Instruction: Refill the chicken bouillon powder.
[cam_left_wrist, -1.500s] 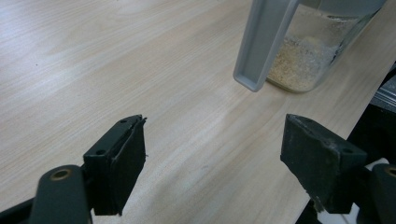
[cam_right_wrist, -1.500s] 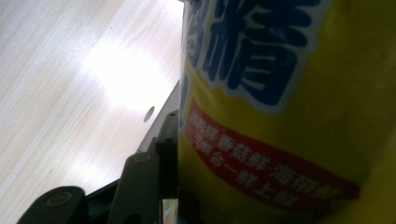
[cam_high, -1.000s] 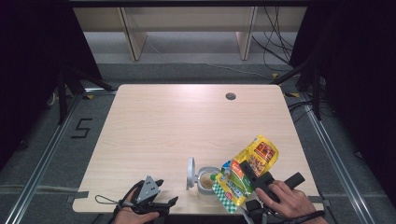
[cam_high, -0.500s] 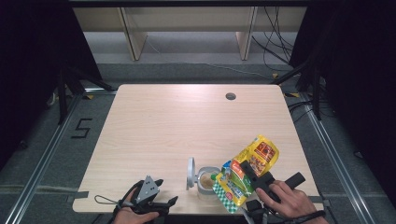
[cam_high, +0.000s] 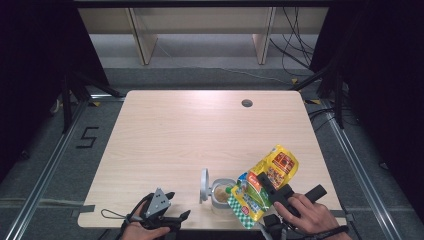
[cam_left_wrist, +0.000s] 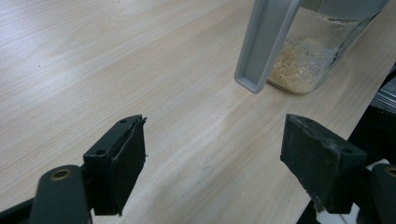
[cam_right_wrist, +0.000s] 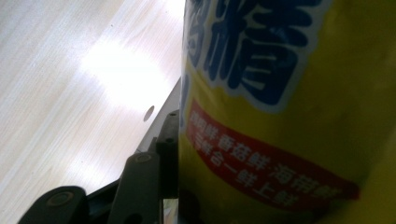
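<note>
Right gripper (cam_high: 270, 189) pinches the yellow seasoning pouch (cam_high: 267, 175), tipped over the glass jar (cam_high: 221, 194) at the table's (cam_high: 200, 130) near edge. Up close the pouch blocks one jaw from sight. Whether anything pours, I cannot tell. Left gripper (cam_left_wrist: 212, 158) rests spread wide, nothing between, the jar's top and flip lid (cam_left_wrist: 266, 42) cut off above.

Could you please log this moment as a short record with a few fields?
work in hand: yellow seasoning pouch tilted over the glass jar
right gripper: shut on the pouch
left gripper: open, nothing between the jaws, near the table's front edge
jar: open, hinged lid upright, pale granules at the bottom
table: light wood, round hole near the far right
</note>
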